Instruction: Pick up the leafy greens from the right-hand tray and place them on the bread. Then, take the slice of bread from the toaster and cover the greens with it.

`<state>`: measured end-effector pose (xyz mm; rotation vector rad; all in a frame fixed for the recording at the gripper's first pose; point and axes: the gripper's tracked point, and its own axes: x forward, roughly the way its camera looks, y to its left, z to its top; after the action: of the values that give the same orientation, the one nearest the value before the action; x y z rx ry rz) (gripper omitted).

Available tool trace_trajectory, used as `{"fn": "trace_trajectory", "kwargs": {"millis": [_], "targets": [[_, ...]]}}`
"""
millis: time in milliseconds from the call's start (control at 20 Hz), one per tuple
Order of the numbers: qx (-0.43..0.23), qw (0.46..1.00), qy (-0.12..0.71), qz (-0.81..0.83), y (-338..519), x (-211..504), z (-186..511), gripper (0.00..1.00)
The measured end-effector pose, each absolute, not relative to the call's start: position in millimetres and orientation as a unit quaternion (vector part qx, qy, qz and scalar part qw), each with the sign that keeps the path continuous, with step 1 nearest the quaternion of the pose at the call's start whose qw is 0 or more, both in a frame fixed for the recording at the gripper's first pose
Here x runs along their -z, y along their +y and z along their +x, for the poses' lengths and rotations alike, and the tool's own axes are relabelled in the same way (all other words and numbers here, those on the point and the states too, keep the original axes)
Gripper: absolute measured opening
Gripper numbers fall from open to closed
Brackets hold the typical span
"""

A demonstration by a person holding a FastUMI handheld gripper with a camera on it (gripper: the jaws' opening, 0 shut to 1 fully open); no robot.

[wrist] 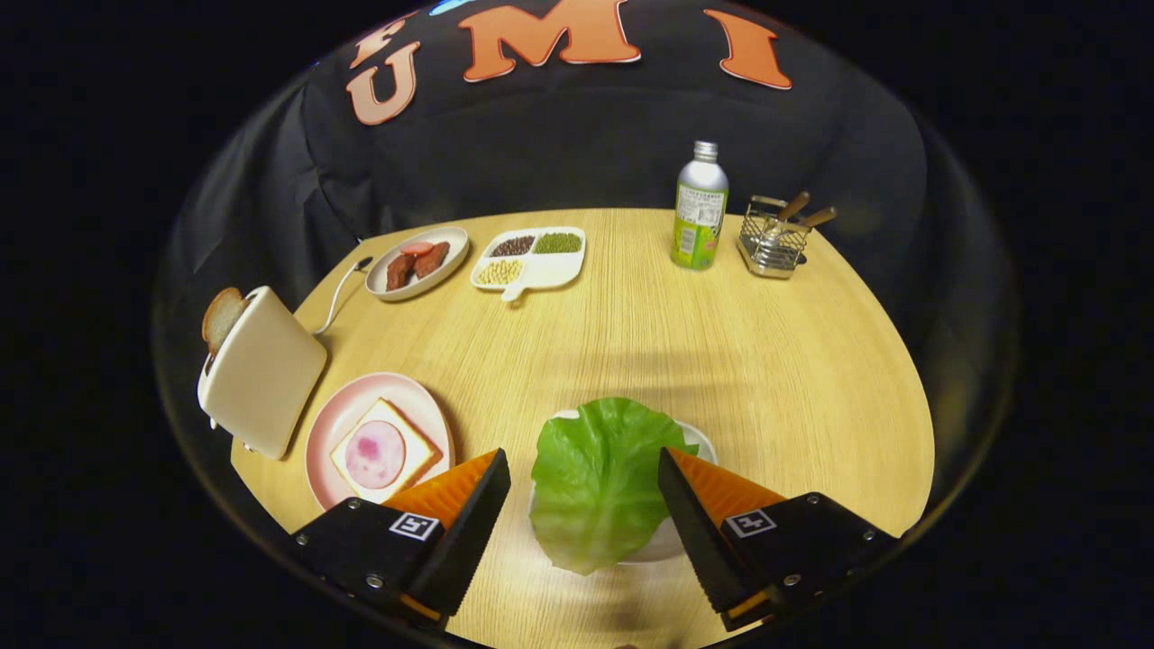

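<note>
Gripper view
Gripper: its two fingers are spread wide, one on each side of the lettuce leaf; they do not press on it.
Lettuce leaf: one big green leaf, lying on a white tray between the fingers and hiding most of that tray.
Pink plate: holds a slice of bread with a round slice of ham on top; it stands just ahead of the left finger.
Toaster: cream-coloured, just beside the pink plate, with one slice of toast sticking out of its slot; a white cord leads away from it.
Oval dish: far side of the table, holds dark red pieces of meat.
Divided dish: beside the oval dish, three compartments with dark, green and pale yellow beans.
Bottle: metal, screw cap, green and white label; the writing is too small to read.
Wire basket: near the bottle, holds utensils with wooden handles.
Table: round, light wood.
</note>
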<state>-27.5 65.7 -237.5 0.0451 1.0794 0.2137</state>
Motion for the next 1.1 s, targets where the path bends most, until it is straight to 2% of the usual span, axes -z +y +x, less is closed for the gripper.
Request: {"fn": "trace_trajectory", "kwargs": {"millis": [550, 1050, 1100], "targets": [[-0.072, 0.814, 0.576, 0.009, 54, 291, -23, 0.97], [-0.075, 0.804, 0.590, -0.020, 50, 302, -25, 0.76], [-0.076, 0.805, 0.588, -0.021, 51, 302, -24, 0.67]]}}
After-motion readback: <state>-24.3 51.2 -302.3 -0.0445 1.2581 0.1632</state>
